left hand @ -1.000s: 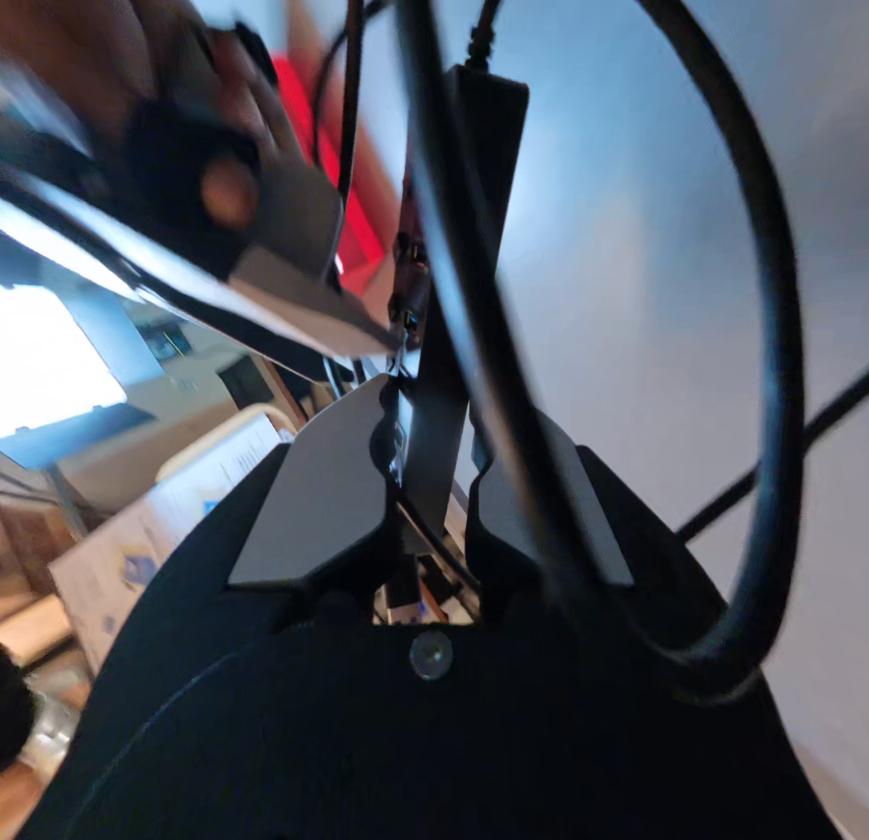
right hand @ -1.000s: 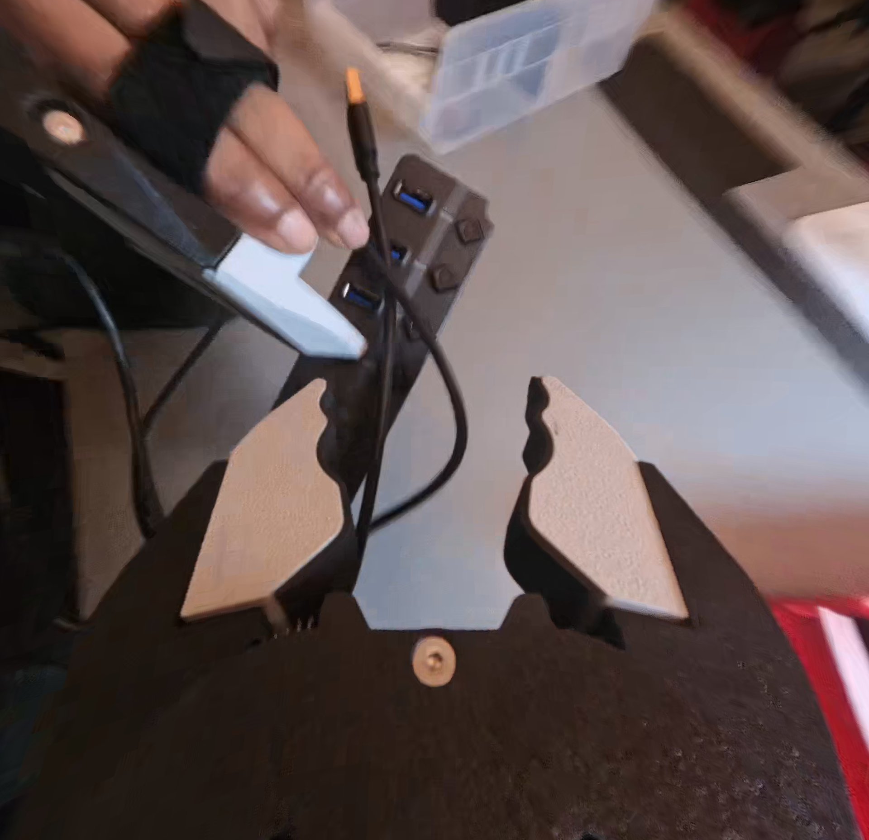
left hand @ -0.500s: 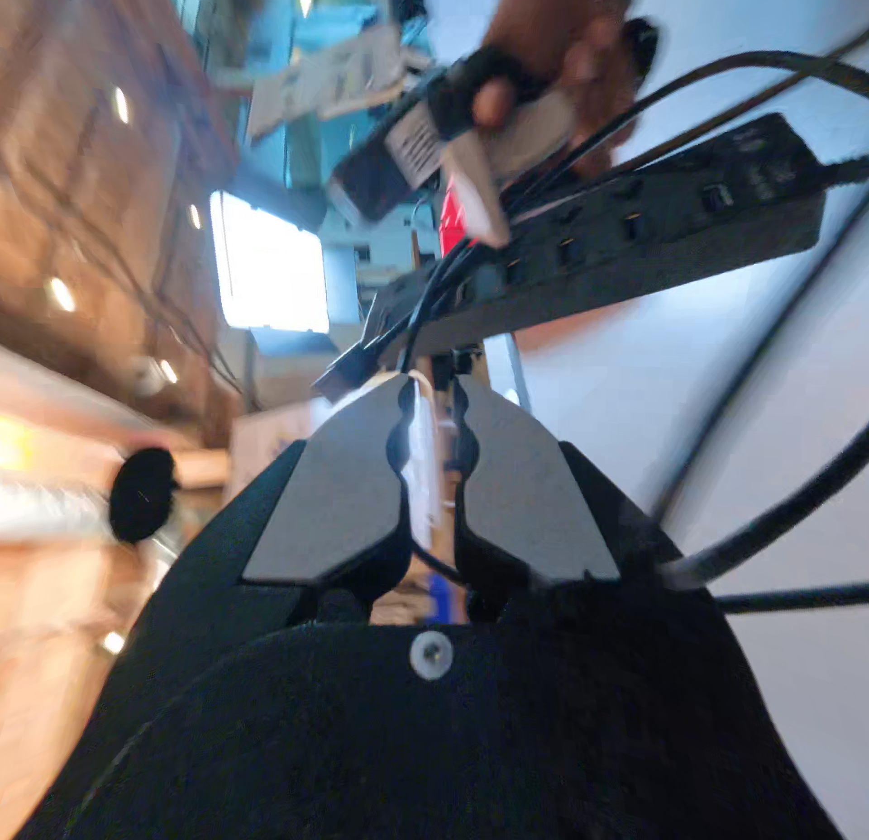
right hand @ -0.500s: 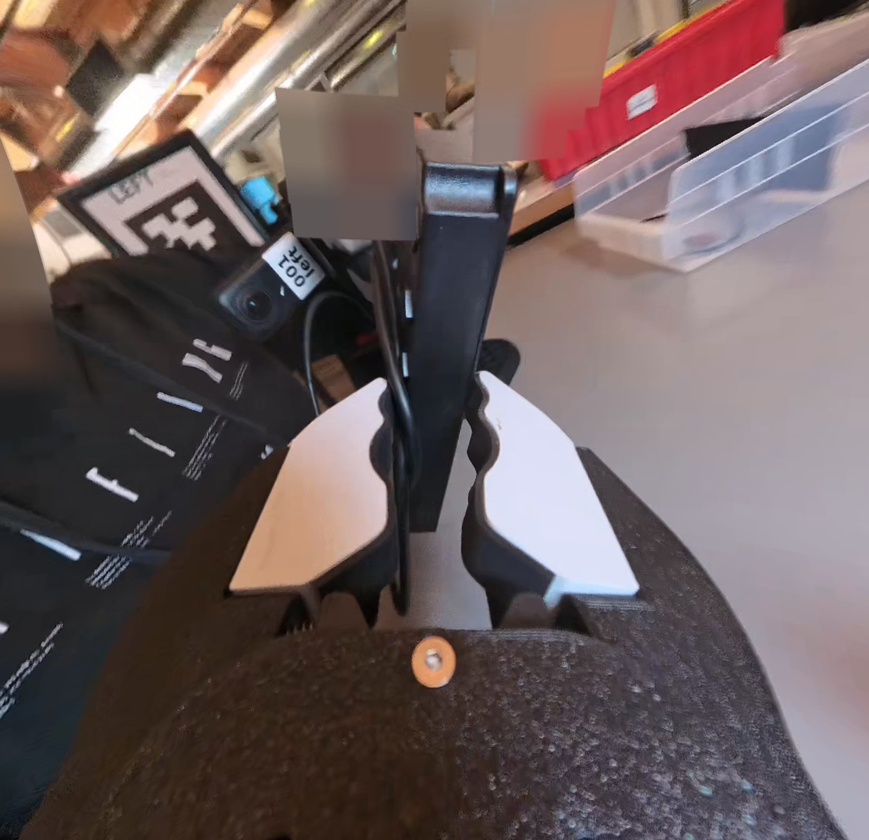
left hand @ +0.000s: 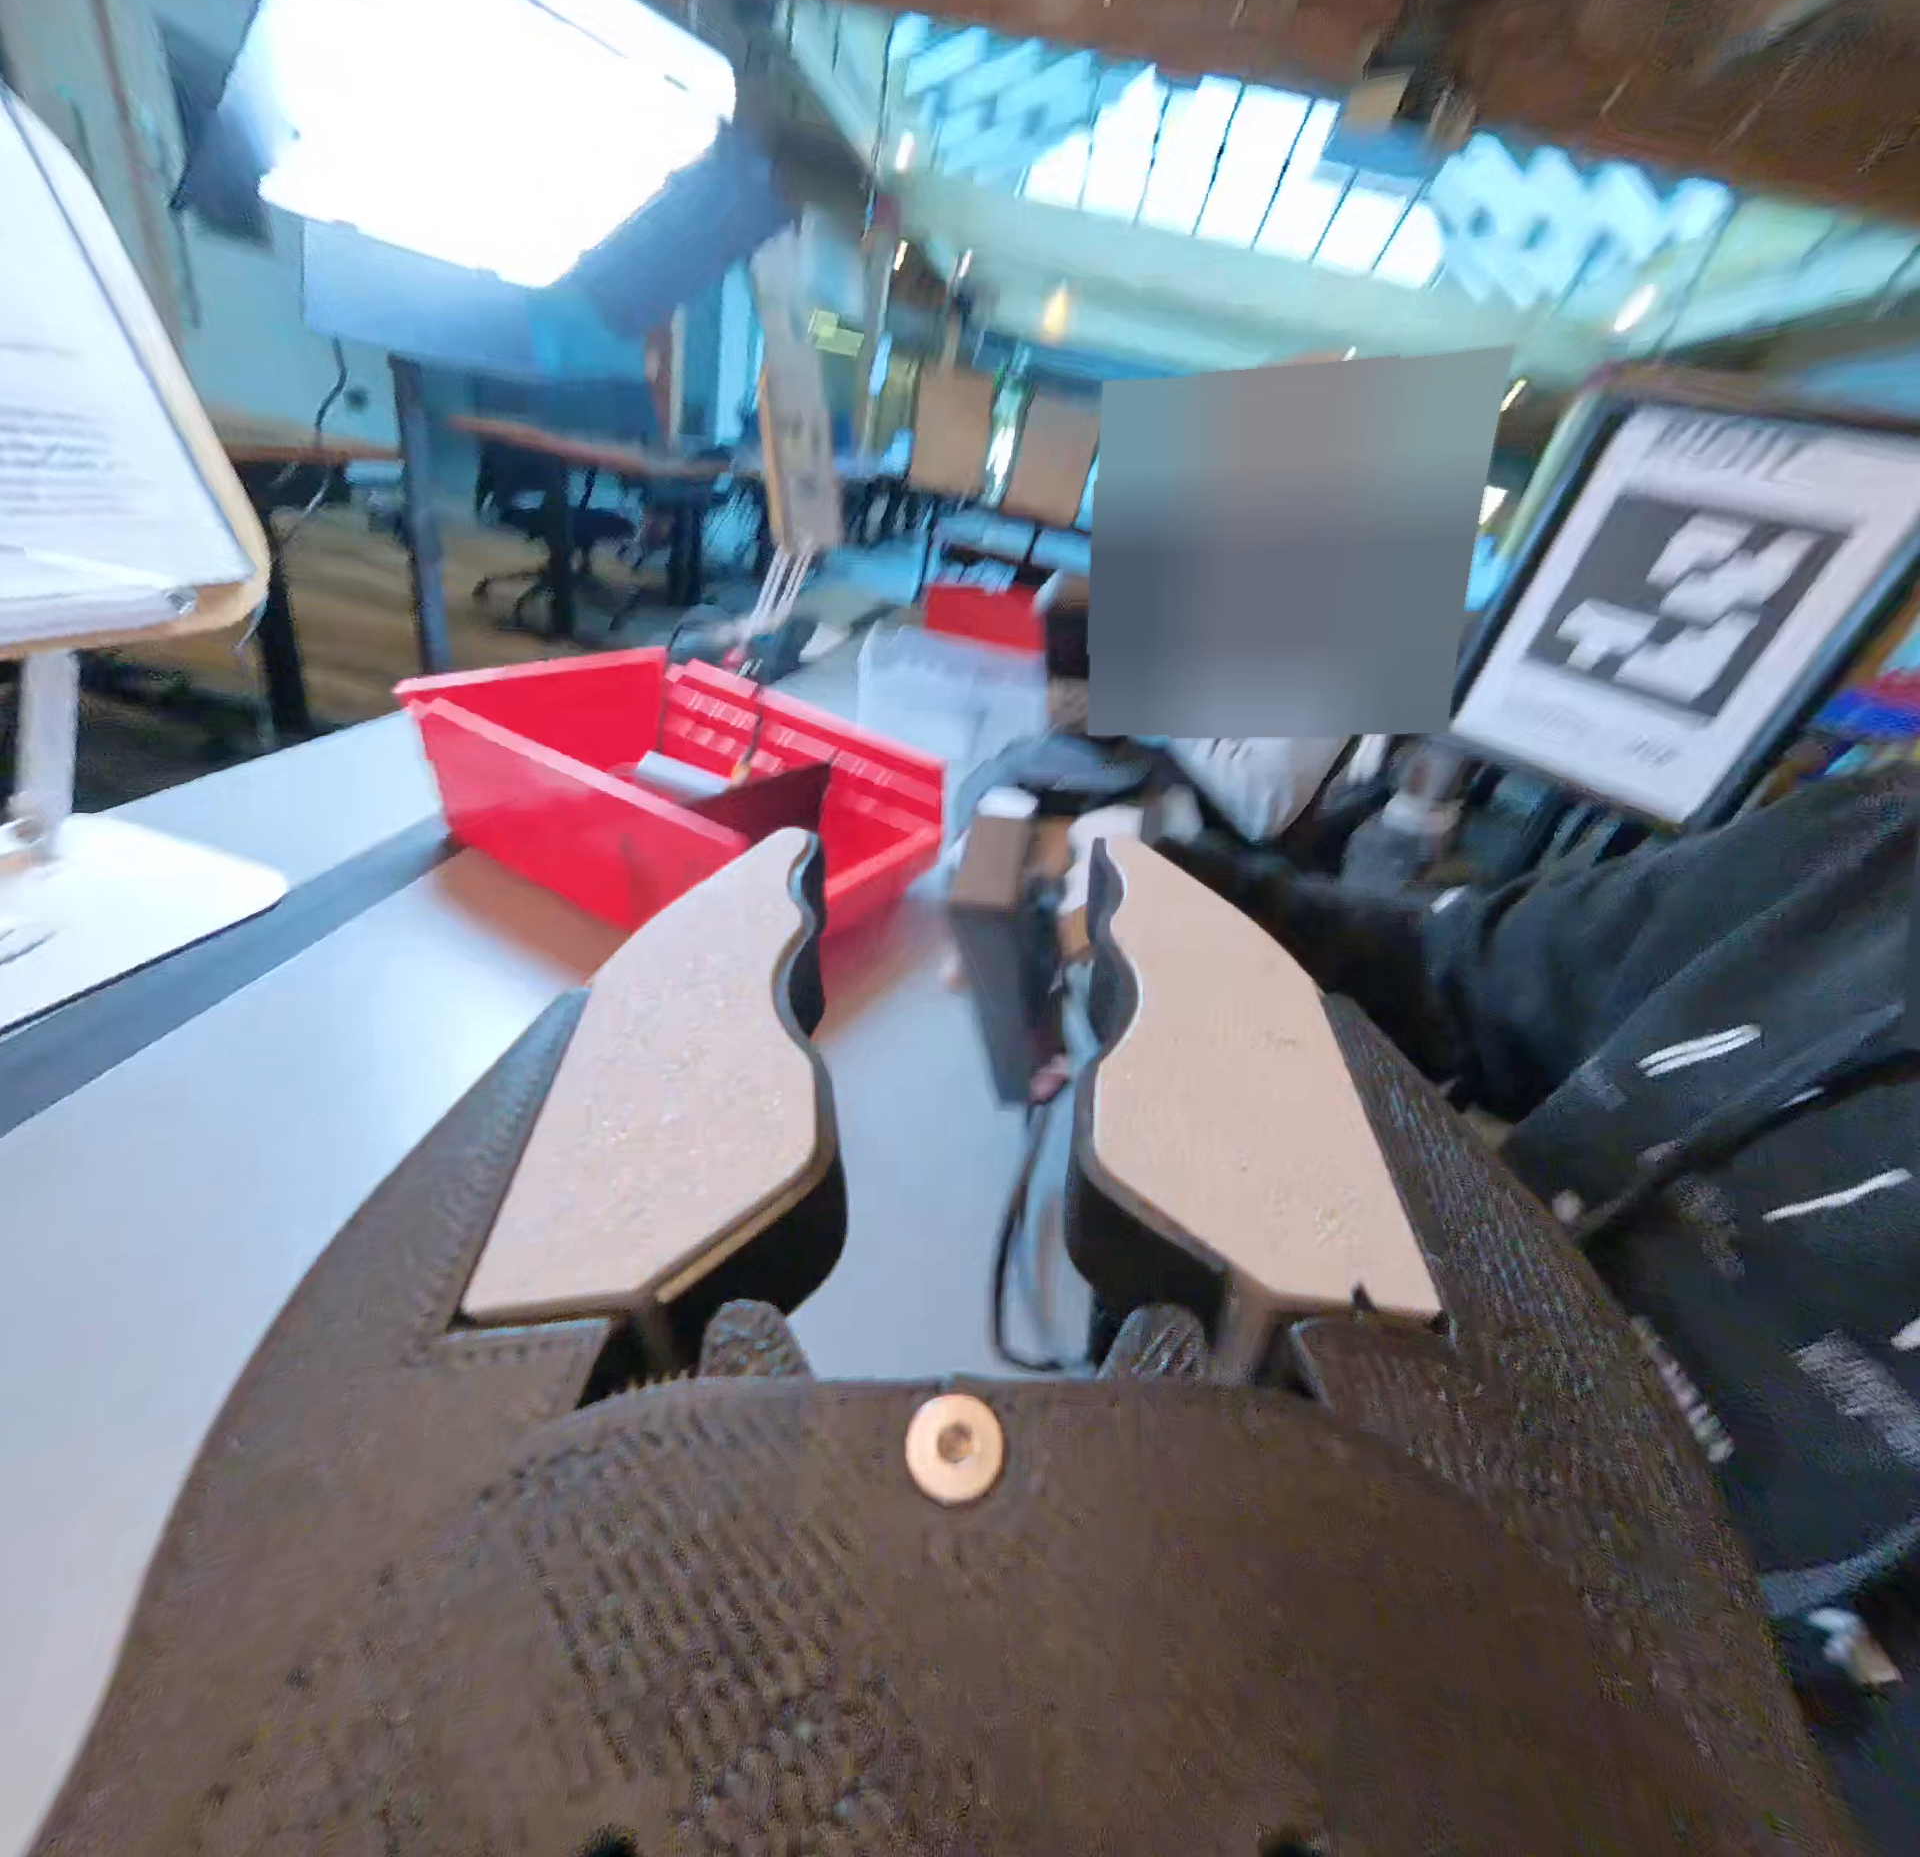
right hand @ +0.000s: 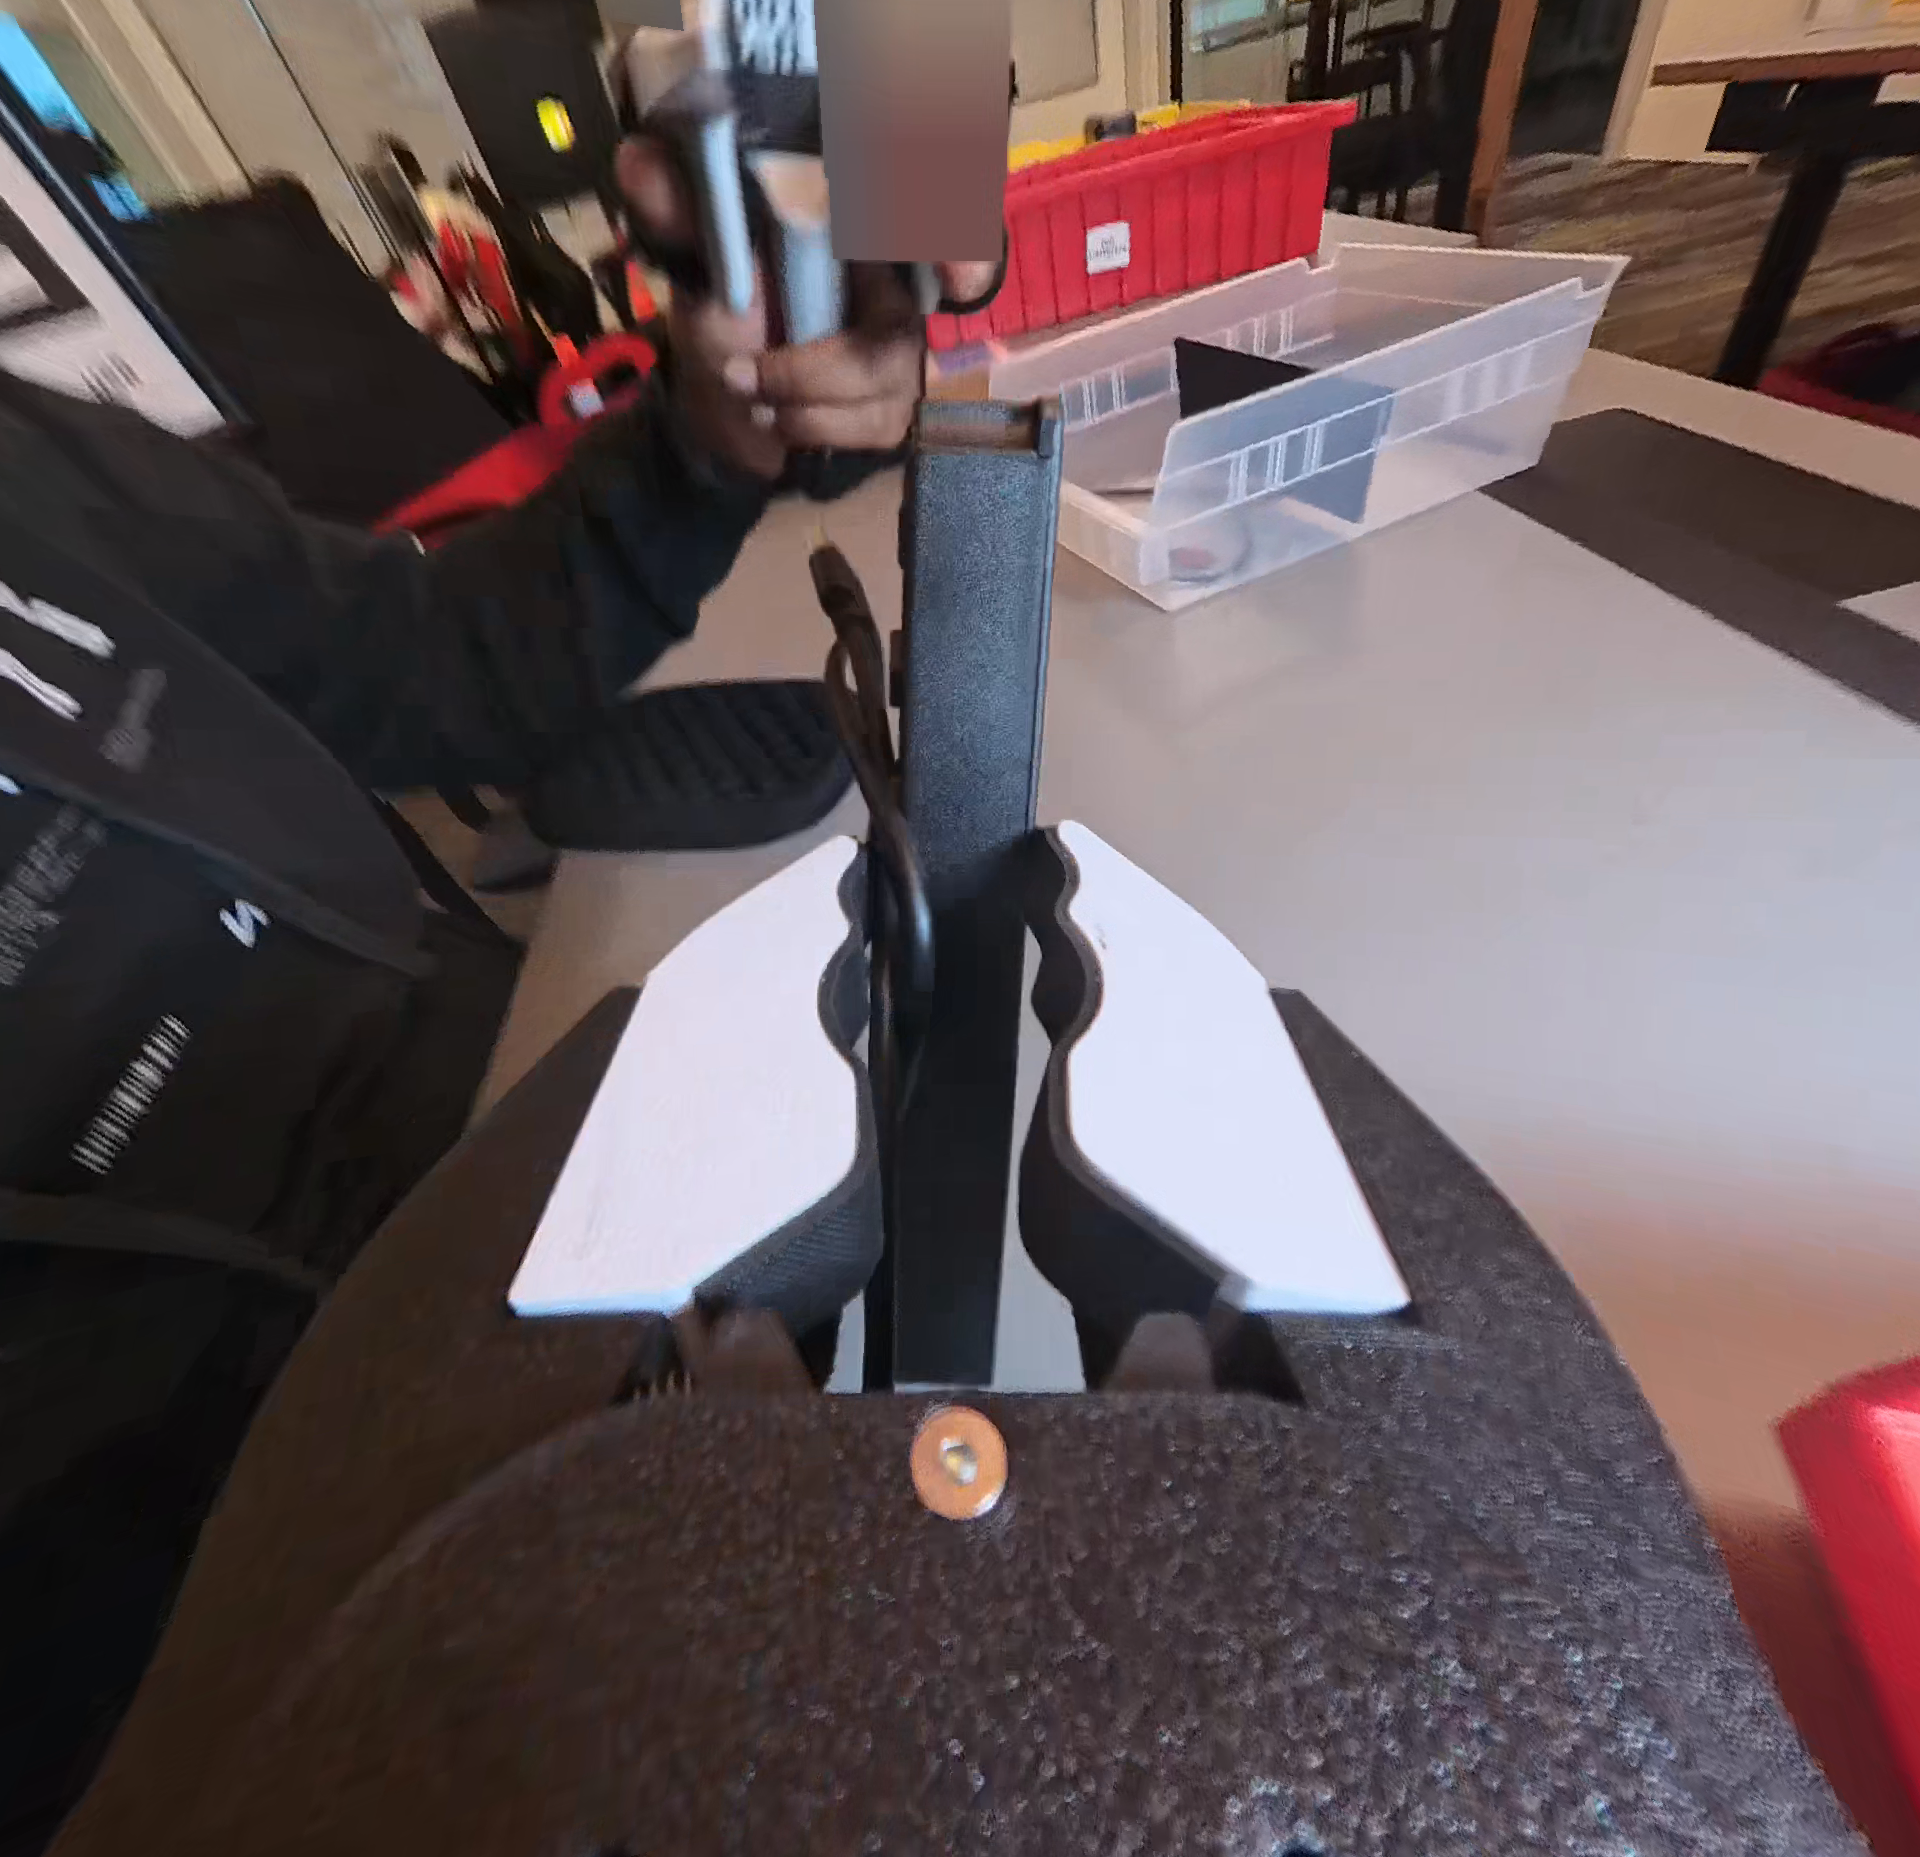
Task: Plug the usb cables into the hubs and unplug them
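My right gripper (right hand: 956, 846) is shut on a long black USB hub (right hand: 977, 612), which sticks out forward between the pads above the grey table (right hand: 1455, 872). A thin black USB cable (right hand: 862, 685) runs along the hub's left side, its plug end free near the left pad. My left gripper (left hand: 951, 862) is open and empty, level over the table and facing a red bin. A thin black cable (left hand: 1013, 1236) lies on the table between its fingers. In the right wrist view a hand holds the left gripper (right hand: 764, 269) far ahead, blurred.
A red bin (left hand: 582, 799) with a black divider sits ahead of the left gripper. A clear plastic bin (right hand: 1351, 436) and a red crate (right hand: 1164, 207) stand at the far right of the table. A person's black sleeve (right hand: 312, 664) fills the left side. A white stand base (left hand: 104, 903) is at the left. The gap from one gripper's tips to the other's is roughly 15 cm.
The hub has passed from my left gripper to my right one, which went from open to shut on it. The left gripper opened and swung away towards the red bin.
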A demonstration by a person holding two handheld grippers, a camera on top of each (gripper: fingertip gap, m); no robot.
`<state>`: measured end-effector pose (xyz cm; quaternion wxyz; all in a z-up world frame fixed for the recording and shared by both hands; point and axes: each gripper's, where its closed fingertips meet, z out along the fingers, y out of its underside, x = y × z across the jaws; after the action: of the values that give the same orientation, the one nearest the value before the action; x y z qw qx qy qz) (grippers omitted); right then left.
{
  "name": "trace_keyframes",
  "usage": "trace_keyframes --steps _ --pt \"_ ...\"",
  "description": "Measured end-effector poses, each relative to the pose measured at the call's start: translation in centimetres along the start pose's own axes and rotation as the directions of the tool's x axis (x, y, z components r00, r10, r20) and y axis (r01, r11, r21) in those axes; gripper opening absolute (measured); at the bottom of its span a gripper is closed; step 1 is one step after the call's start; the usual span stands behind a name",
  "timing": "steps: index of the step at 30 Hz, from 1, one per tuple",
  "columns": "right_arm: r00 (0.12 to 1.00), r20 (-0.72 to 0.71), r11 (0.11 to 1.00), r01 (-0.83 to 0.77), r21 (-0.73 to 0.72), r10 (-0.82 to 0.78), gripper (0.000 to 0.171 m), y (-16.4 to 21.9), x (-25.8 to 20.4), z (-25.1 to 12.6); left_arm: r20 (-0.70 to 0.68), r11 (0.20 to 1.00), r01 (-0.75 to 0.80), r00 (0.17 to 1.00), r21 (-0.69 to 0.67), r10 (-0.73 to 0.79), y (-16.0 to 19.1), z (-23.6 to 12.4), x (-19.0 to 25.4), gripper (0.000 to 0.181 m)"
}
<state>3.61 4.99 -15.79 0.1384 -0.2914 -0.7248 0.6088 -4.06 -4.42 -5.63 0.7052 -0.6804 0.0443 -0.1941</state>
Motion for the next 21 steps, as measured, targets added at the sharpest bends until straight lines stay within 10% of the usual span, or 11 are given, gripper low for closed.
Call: trace_keyframes --steps 6,8,17,21 --pt "0.948 -0.003 0.925 0.308 -0.221 -0.317 0.028 -0.9 -2.3 2.2 -0.129 0.854 -0.24 0.971 -0.461 0.203 8.0 5.8 2.6 0.063" --pt "0.919 -0.026 0.889 0.373 -0.265 -0.394 0.028 -1.2 -2.1 2.6 -0.189 0.792 -0.337 0.941 -0.509 0.279 9.2 6.5 3.4 0.028" --pt "0.621 -0.325 0.695 0.571 -0.437 -0.714 0.007 -1.4 2.3 0.5 0.187 0.954 -0.002 0.981 -0.301 0.06 5.4 4.3 -2.8 0.027" --pt "0.701 -0.174 0.702 0.593 -0.395 -0.691 0.007 0.0 0.3 -0.2 0.236 0.977 0.211 0.951 -0.021 -0.2 2.6 0.4 -7.2 0.026"
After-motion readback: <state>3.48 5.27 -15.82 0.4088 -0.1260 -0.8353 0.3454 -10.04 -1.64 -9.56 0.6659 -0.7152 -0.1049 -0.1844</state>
